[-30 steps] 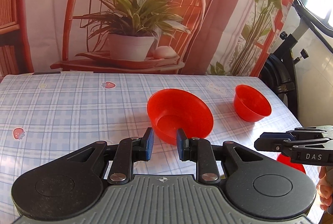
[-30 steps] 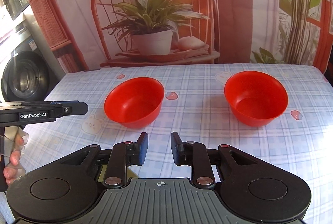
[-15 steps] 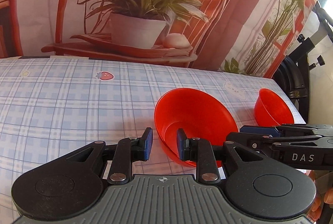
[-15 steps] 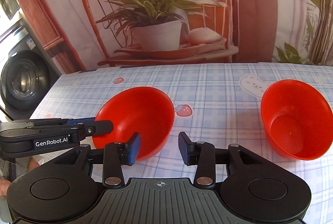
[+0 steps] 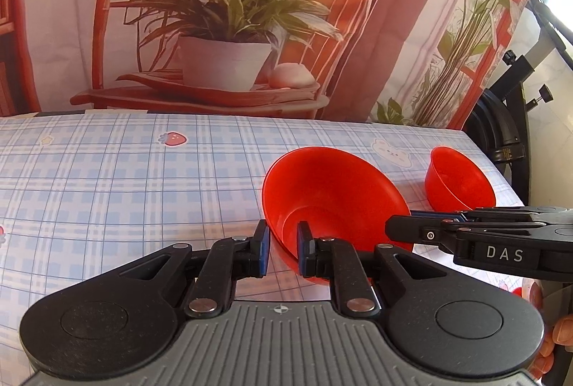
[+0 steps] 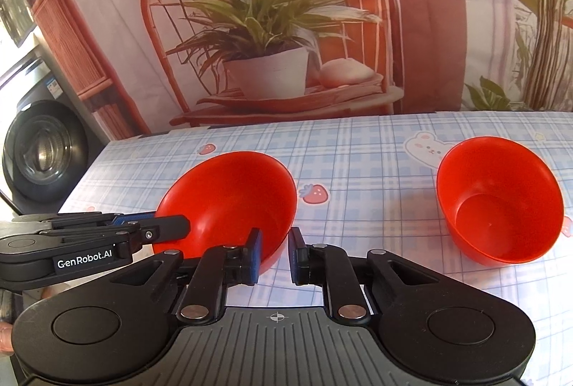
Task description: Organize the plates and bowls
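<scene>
Table (image 5: 107, 192) with a blue checked cloth holds two round red plastic bowls. The nearer red bowl (image 5: 333, 199) sits in the middle. The other red bowl (image 6: 497, 203) sits well apart, to its right. The left gripper (image 5: 281, 251) is open a little, its fingers on both sides of the nearer bowl's rim. The right gripper (image 6: 274, 255) is open a little too, around that bowl's other side.

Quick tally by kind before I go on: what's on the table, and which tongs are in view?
Red bowls: 2 (near bowl, far bowl)
Tongs: 2 (left tongs, right tongs), both open
Plates: 0 seen
Unclear: 1 red sliver below the right tongs in the left view, mostly hidden
Total: 4 sure, 1 unsure
</scene>
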Motion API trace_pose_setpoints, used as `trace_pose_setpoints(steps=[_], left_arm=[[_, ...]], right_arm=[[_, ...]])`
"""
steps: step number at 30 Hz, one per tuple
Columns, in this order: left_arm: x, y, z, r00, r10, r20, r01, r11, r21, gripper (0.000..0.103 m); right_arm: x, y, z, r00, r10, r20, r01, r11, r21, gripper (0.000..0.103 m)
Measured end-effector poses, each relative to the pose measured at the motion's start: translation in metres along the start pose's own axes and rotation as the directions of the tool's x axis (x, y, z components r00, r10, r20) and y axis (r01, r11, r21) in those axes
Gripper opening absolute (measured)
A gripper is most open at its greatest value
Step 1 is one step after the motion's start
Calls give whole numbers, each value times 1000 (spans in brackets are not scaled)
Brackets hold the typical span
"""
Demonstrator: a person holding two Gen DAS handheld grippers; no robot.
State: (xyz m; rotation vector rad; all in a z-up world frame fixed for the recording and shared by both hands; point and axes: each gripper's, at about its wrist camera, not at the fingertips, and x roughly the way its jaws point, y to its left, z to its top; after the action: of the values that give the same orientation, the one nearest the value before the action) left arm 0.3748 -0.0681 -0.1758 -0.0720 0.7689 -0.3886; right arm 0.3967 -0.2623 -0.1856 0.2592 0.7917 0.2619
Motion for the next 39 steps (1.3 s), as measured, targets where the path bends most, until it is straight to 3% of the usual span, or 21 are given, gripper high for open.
trace_pose_setpoints(steps=[11, 24, 32, 39], left_arm=[[-45, -49, -2, 999, -10, 40, 7, 998, 63, 17], [-58, -123, -33, 994, -110, 5, 109, 989, 96, 17], [-46, -167, -58, 985, -164, -61, 171, 972, 160, 19], [-34, -185, -75, 978, -169, -120, 191, 960, 204, 19]], right_arm=[[-72, -7, -23, 991, 9, 130, -15, 999, 45, 15], [-154, -49, -75, 969, -59, 240, 27, 991, 133, 15], [-188, -80, -103, 961, -123, 246, 79, 980, 181, 16], [-195, -96, -130, 969, -129, 208, 82, 972, 219, 16]])
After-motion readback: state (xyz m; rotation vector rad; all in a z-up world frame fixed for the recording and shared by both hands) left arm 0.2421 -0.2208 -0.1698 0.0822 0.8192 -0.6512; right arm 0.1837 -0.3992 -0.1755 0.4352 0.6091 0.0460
